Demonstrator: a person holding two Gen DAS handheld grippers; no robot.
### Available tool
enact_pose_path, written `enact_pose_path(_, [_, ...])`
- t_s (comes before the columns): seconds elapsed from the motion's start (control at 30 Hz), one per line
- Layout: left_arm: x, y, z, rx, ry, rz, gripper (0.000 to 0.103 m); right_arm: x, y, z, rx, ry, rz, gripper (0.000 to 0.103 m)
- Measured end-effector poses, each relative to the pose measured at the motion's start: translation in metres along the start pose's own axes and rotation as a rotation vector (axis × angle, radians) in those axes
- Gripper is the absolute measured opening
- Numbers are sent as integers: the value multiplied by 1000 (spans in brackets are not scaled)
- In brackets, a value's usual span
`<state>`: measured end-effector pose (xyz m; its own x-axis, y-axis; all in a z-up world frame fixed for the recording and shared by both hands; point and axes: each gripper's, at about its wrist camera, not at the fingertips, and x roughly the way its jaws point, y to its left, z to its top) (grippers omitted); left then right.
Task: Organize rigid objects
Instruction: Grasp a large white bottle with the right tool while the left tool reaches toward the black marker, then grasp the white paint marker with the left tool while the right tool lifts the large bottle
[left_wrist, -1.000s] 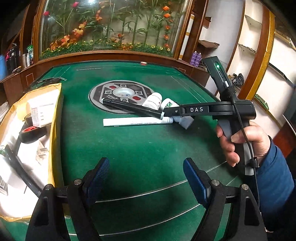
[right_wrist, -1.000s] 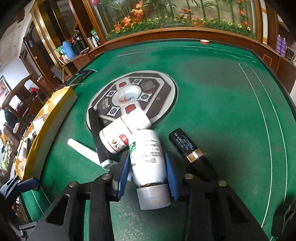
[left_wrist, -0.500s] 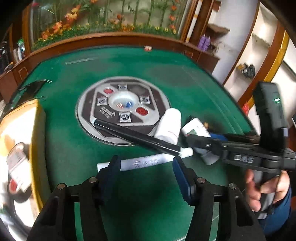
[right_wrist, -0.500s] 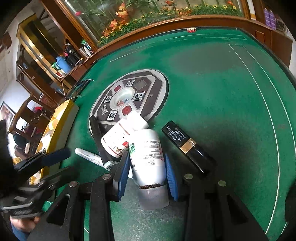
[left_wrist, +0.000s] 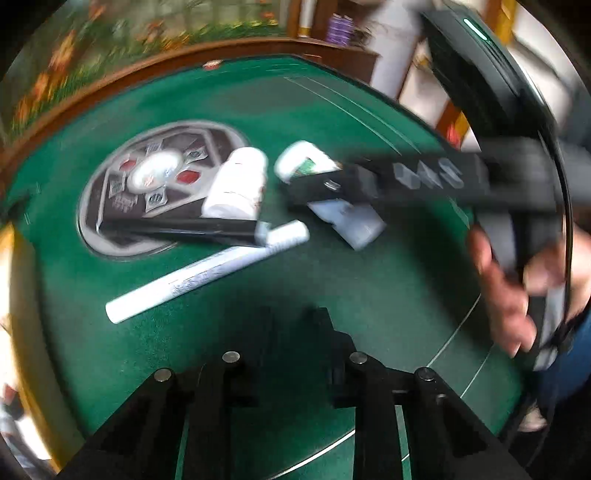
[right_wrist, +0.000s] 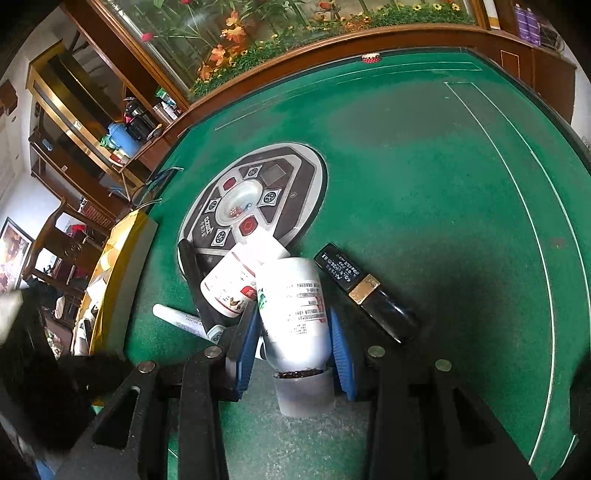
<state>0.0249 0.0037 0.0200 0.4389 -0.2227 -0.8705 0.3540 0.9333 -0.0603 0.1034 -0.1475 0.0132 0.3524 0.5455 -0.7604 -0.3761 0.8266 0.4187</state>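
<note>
A smooth white cylindrical bottle (right_wrist: 293, 314), lying on the green felt table (right_wrist: 424, 192), is clamped between the right gripper (right_wrist: 293, 345)'s blue ribbed pads. The left gripper (left_wrist: 290, 325)'s jaws have just been closing, nearly together, with nothing between them, near a slim white tube (left_wrist: 207, 271).

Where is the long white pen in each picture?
Left wrist view: the white pen lies slanted across the green felt at centre-left, ahead of the left gripper, whose jaws have just closed with nothing between them.
Right wrist view: only a short white stretch of it shows at lower left, beside the black pen.
Shared landmark: the round dice panel in the middle of the table.
</note>
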Motion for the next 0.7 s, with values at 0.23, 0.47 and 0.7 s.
enact_pose_path(0.23, [-22,22,19,-23,-103,195,86,0,-1,1,7,-4,1,36])
enact_pose_path(0.47, [7,49,20,-61,-1,92,85,0,-2,2,12,-4,-1,36])
enact_pose_path(0.7, [2,0,4,47,50,-29,32,-2,-3,3,17,-6,-2,36])
